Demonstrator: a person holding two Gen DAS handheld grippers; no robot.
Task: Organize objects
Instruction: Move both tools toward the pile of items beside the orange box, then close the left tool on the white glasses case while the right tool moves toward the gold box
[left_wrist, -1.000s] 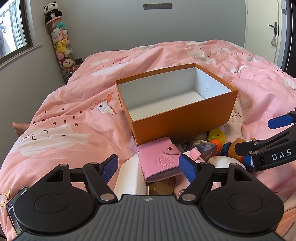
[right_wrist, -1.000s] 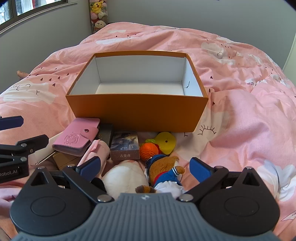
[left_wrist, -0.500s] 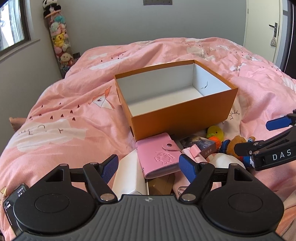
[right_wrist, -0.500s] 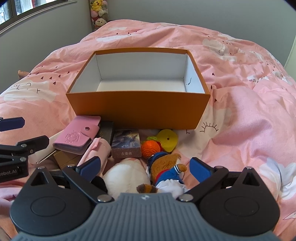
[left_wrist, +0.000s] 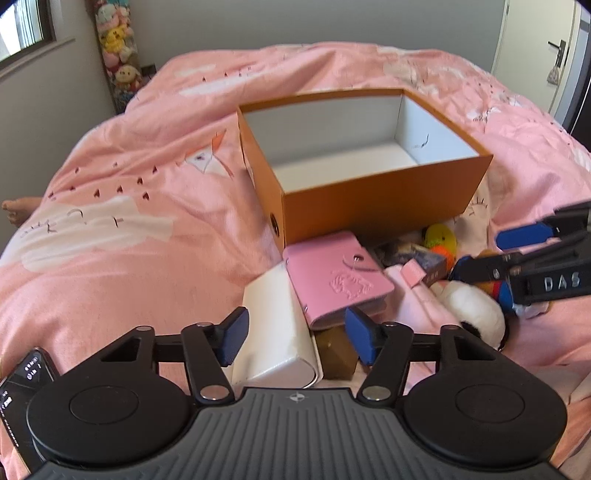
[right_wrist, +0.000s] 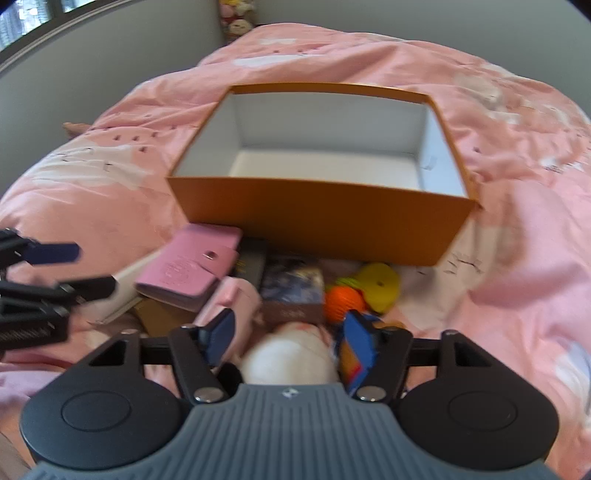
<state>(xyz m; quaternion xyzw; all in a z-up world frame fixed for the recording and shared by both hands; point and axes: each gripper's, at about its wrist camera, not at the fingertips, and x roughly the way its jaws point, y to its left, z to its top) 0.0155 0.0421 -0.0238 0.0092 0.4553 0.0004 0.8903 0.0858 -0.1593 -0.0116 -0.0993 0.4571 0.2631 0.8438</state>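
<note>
1. Right gripper (right_wrist: 286, 339) has its fingers part-way apart around the white plush toy (right_wrist: 291, 356); a firm hold cannot be told.
2. Left gripper (left_wrist: 295, 338) is open over the white case (left_wrist: 275, 328).
3. Ahead of both, the orange box (right_wrist: 321, 221) has its near edge just past the pink wallet (right_wrist: 192, 271).

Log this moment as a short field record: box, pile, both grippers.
box: orange box, open top, nothing inside
pile: pink wallet, white plush, orange ball on the pink duvet in front of the box
left gripper: jaws open, holding nothing
right gripper: jaws open around the white plush
</note>
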